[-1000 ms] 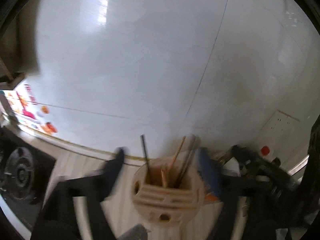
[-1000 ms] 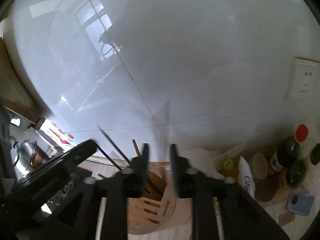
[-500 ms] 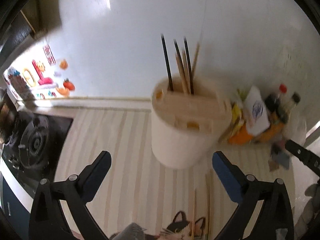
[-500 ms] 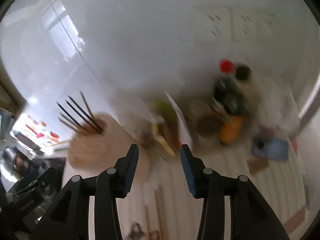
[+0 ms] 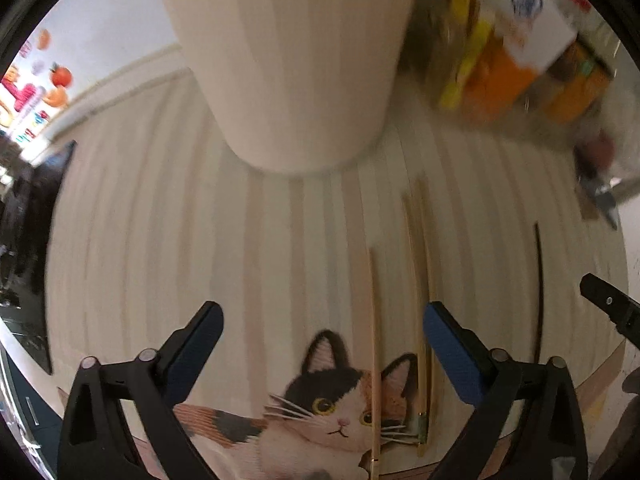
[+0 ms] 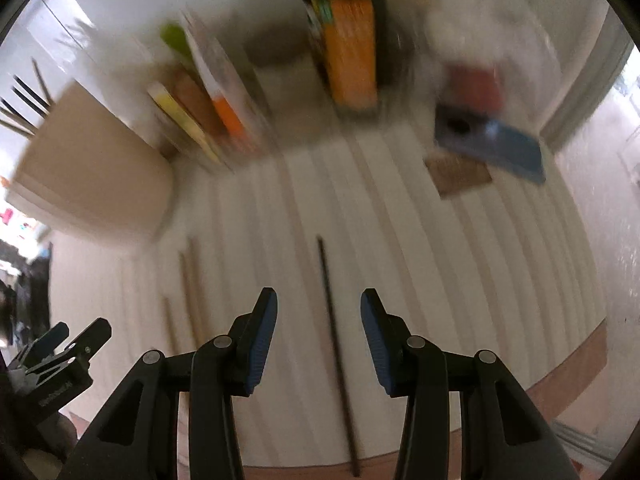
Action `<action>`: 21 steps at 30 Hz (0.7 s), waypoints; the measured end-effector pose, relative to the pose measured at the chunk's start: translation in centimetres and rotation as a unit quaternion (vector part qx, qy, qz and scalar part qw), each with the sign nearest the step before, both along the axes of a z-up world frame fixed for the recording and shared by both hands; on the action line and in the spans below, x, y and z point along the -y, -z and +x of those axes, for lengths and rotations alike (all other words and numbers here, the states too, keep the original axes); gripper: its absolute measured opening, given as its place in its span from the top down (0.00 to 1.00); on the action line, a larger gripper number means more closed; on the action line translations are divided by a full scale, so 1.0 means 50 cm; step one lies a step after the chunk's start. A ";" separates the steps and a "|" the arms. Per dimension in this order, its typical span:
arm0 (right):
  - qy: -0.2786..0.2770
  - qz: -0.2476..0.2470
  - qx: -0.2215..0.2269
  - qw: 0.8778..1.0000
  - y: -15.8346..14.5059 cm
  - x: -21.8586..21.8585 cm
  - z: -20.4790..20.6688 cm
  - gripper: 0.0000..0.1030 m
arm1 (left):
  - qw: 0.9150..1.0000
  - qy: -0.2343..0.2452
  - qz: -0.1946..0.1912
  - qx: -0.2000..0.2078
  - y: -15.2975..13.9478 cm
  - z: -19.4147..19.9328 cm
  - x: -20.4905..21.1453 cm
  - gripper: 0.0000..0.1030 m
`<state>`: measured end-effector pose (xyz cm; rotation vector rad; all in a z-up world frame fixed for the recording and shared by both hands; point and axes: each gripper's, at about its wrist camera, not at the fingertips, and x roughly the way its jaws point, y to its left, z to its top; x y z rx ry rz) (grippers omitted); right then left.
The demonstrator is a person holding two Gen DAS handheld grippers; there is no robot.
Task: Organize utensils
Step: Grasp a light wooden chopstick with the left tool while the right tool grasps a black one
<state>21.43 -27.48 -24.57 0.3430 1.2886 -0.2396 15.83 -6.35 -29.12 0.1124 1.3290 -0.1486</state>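
A beige utensil holder (image 5: pixel 288 60) stands on the striped mat; in the right wrist view (image 6: pixel 92 168) several chopsticks stick out of its top. Three pale wooden chopsticks (image 5: pixel 420 280) and one dark chopstick (image 5: pixel 540 292) lie on the mat. My left gripper (image 5: pixel 322 344) is open and empty above the cat picture, the pale chopsticks lying between its fingers. My right gripper (image 6: pixel 318 332) is open and empty, with the dark chopstick (image 6: pixel 334 320) lying between its fingers. The pale chopsticks (image 6: pixel 190 292) lie to its left.
Orange and yellow packets and bottles (image 5: pixel 512 60) crowd the back right by the wall. A blue object (image 6: pixel 488 140) and a brown card (image 6: pixel 458 174) lie at the far right. A stove (image 5: pixel 24 240) is at the left. The mat's front edge (image 6: pixel 560 384) is near.
Both grippers have dropped from the holder's top down toward the mat and tilted downward. The right gripper has opened wider and now straddles the dark chopstick.
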 end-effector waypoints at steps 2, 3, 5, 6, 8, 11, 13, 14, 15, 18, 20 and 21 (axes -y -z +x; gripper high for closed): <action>-0.004 -0.003 -0.024 1.000 0.037 0.005 -0.008 0.56 | 1.000 0.002 0.001 -0.020 0.026 -0.002 0.008 0.20; -0.005 -0.004 -0.033 0.999 0.051 0.007 -0.010 0.56 | 0.999 0.006 -0.002 -0.031 0.042 -0.005 0.015 0.24; -0.010 -0.001 -0.052 0.999 0.080 0.009 -0.012 0.56 | 0.999 0.012 0.003 -0.041 0.060 -0.010 0.024 0.33; -0.013 0.000 -0.058 0.998 0.088 0.010 -0.012 0.56 | 0.999 0.017 0.006 -0.046 0.070 -0.014 0.030 0.40; -0.023 -0.001 -0.073 0.997 0.108 0.008 -0.015 0.56 | 0.998 0.024 0.014 -0.055 0.088 -0.020 0.038 0.57; -0.037 0.000 -0.092 0.995 0.132 0.001 -0.019 0.56 | 0.999 0.031 0.008 -0.044 0.081 -0.026 0.040 0.75; -0.044 -0.008 -0.109 0.993 0.152 -0.004 -0.020 0.56 | 0.998 0.036 0.014 -0.043 0.074 -0.025 0.038 0.95; -0.043 -0.009 -0.117 0.992 0.161 -0.005 -0.021 0.55 | 0.998 0.037 0.015 -0.044 0.075 -0.025 0.036 0.95; -0.045 -0.017 -0.110 0.993 0.160 -0.009 -0.023 0.55 | 0.998 0.036 0.017 -0.044 0.072 -0.024 0.030 0.96; -0.051 -0.040 -0.115 0.991 0.162 -0.029 -0.025 0.73 | 0.998 0.029 0.032 -0.040 0.066 -0.027 -0.006 0.96; -0.065 -0.040 -0.115 0.990 0.159 -0.050 -0.021 0.88 | 0.998 0.020 0.037 -0.043 0.063 -0.029 -0.032 0.96; -0.073 -0.032 -0.115 0.990 0.160 -0.060 -0.020 0.92 | 0.998 0.016 0.039 -0.043 0.062 -0.030 -0.043 0.96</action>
